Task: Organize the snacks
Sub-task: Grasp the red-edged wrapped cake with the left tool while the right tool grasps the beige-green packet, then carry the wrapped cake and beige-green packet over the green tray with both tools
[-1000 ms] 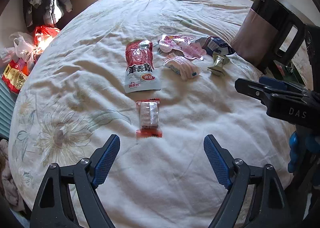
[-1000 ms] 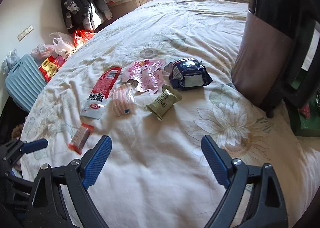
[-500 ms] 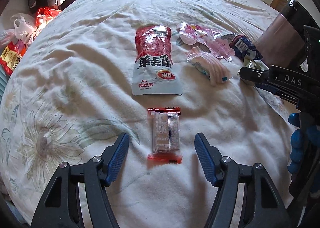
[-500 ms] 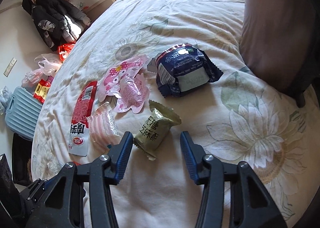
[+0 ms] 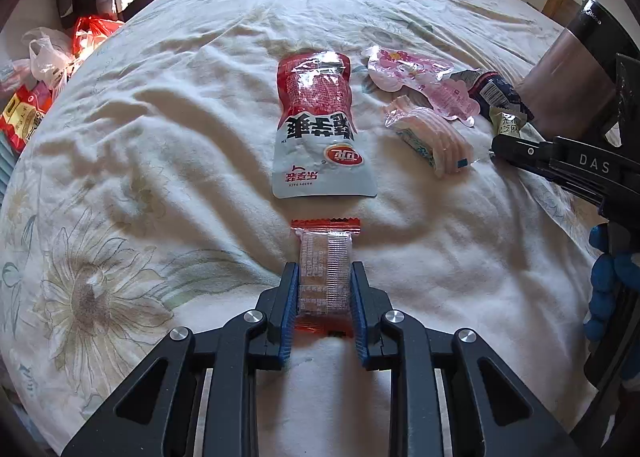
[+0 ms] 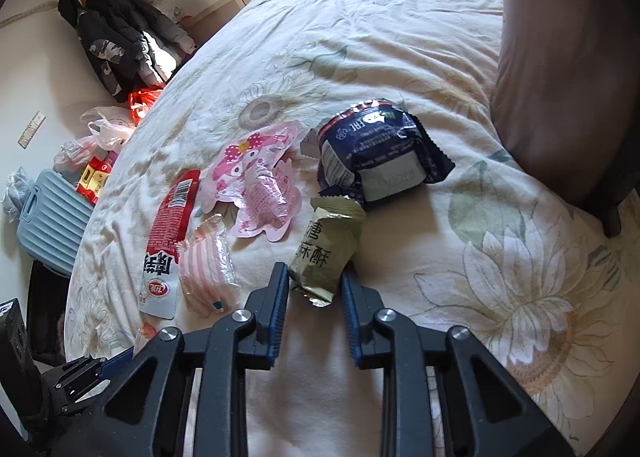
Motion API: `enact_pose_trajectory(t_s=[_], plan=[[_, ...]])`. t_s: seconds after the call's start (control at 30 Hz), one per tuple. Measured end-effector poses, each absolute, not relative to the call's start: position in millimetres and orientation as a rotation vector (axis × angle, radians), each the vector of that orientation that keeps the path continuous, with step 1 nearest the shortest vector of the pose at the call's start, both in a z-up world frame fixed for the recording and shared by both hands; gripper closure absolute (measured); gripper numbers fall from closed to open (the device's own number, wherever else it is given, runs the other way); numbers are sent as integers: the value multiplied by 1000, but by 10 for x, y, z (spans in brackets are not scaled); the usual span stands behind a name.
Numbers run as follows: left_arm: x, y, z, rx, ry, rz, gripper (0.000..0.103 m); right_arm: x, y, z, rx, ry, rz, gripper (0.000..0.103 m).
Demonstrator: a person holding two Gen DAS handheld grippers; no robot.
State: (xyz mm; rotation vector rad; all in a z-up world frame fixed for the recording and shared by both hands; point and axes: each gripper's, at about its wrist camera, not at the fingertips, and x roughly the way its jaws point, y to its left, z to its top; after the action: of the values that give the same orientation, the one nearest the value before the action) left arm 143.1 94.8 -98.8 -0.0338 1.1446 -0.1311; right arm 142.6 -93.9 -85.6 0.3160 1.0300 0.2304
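Observation:
Snack packets lie on a bed with a flowered sheet. My left gripper is shut on a small clear packet with red ends, one pad against each long side. My right gripper is closing around the lower end of an olive-green packet, and its pads touch both sides. A red and white pouch lies just beyond the small packet. Further right are a pink-striped clear packet, pink character packets and a dark blue packet.
A tall dark brown appliance stands on the bed at the right. Off the bed's left edge are a blue suitcase, plastic bags and hanging jackets. A blue-gloved hand holds the right gripper.
Both grippers sank toward the bed and their jaws came together, the left onto the red-ended packet, the right around the olive-green packet. The packets lie where they were.

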Motion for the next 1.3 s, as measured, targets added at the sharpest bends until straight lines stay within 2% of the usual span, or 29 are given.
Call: enact_pose_trajectory(t_s=[0.63, 1.3], plan=[[1130, 773, -559, 12, 1062, -96, 83, 845, -1031, -449, 242, 954, 315, 46], [640, -566, -247, 103, 1028, -289, 83, -182, -2156, -217, 228, 905, 122, 46]])
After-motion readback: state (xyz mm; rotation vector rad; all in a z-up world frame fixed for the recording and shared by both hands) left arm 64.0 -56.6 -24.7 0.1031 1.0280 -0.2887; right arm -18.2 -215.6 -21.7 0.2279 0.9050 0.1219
